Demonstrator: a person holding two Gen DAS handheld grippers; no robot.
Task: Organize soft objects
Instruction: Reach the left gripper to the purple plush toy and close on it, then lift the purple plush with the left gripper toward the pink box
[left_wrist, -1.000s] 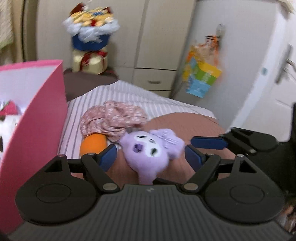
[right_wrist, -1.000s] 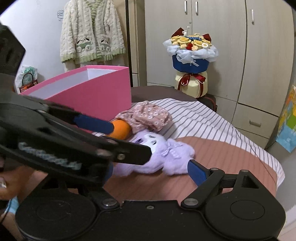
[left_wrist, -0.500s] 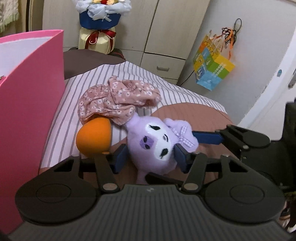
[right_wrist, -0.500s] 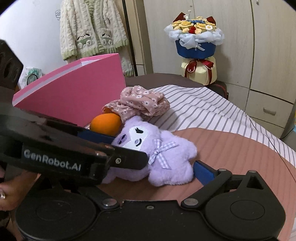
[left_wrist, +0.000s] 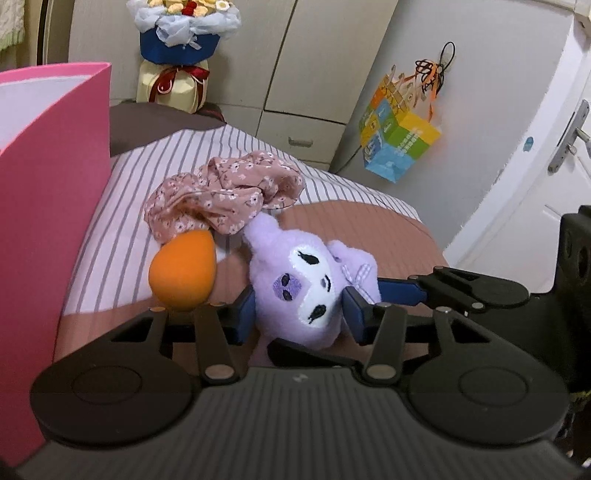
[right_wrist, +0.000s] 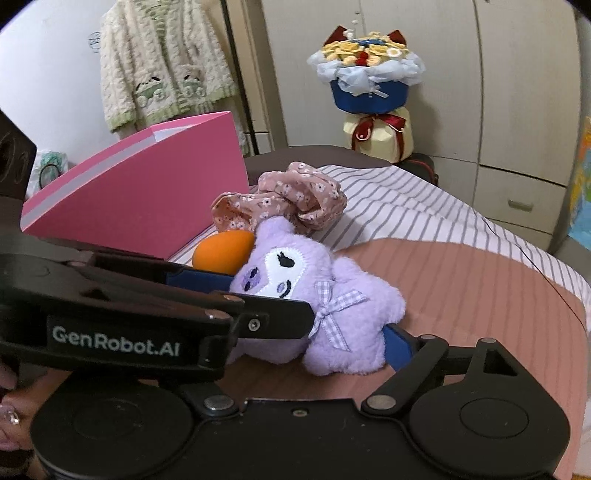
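Observation:
A purple plush toy with a white face and checked bow lies on the bed. My left gripper has its blue pads pressed on both sides of the plush head, shut on it. The plush also shows in the right wrist view. My right gripper reaches in from the side; one blue pad touches the plush body at the right, the other finger is hidden behind the left gripper. An orange sponge and a floral pink cloth lie just beyond the plush.
A tall pink box stands on the bed at the left, close to the sponge. A flower bouquet stands behind the bed by the wardrobe. A colourful bag hangs on the wall at the right.
My left gripper has closed in on the plush head, its pads now pressing it. My right gripper has moved closer to the plush body.

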